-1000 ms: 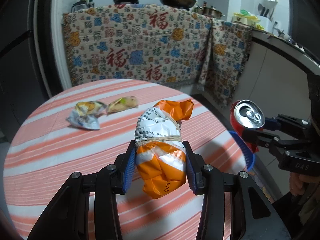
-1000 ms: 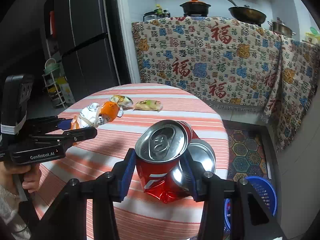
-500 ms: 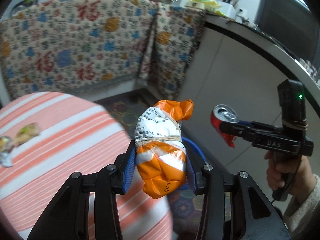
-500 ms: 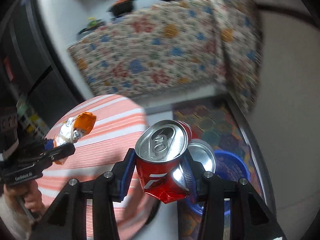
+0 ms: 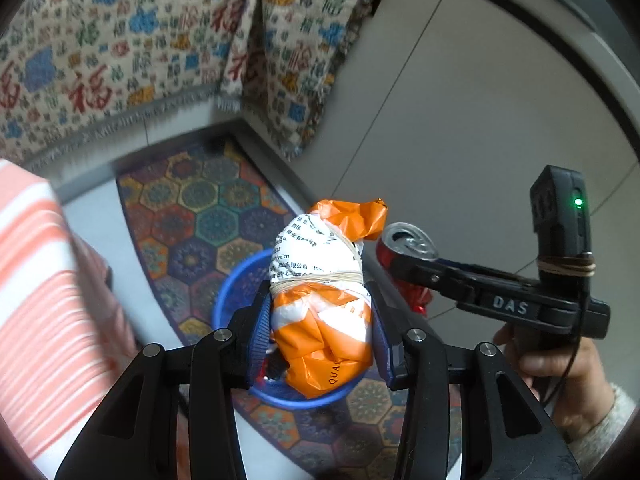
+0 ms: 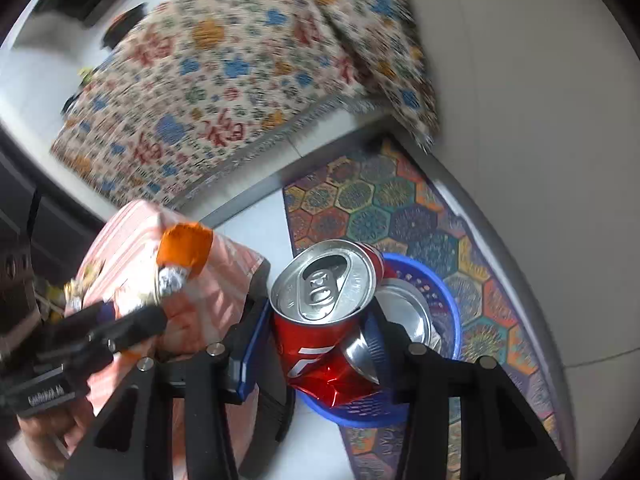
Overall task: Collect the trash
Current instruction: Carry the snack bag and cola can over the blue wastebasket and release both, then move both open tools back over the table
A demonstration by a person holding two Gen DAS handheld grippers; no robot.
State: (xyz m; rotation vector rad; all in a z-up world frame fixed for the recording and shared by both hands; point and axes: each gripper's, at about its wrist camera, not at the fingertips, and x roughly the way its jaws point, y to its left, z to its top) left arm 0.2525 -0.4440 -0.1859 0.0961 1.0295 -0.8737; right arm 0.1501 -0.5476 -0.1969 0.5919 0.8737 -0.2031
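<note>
My left gripper (image 5: 320, 336) is shut on a crumpled orange and white bag (image 5: 320, 300) bound with a rubber band, held above a blue plastic basket (image 5: 228, 292) on the floor. My right gripper (image 6: 316, 344) is shut on a crushed red can (image 6: 316, 320) with a second silver can end beside it, over the same blue basket (image 6: 444, 292). In the left wrist view the right gripper (image 5: 400, 264) and its red can (image 5: 408, 240) hang just right of the bag. In the right wrist view the left gripper (image 6: 132, 312) with the orange bag (image 6: 184, 248) is at the left.
The basket stands on a colourful hexagon-patterned rug (image 5: 192, 200) by a grey cabinet wall (image 5: 480, 120). The round table with its orange striped cloth (image 5: 36, 288) is at the left. A patterned cloth (image 5: 140, 40) hangs behind. A hand (image 5: 560, 368) holds the right gripper.
Both grippers have swung away from the table top to the right and tipped downward, bringing the bag and the can over the blue basket. Their grips are unchanged.
</note>
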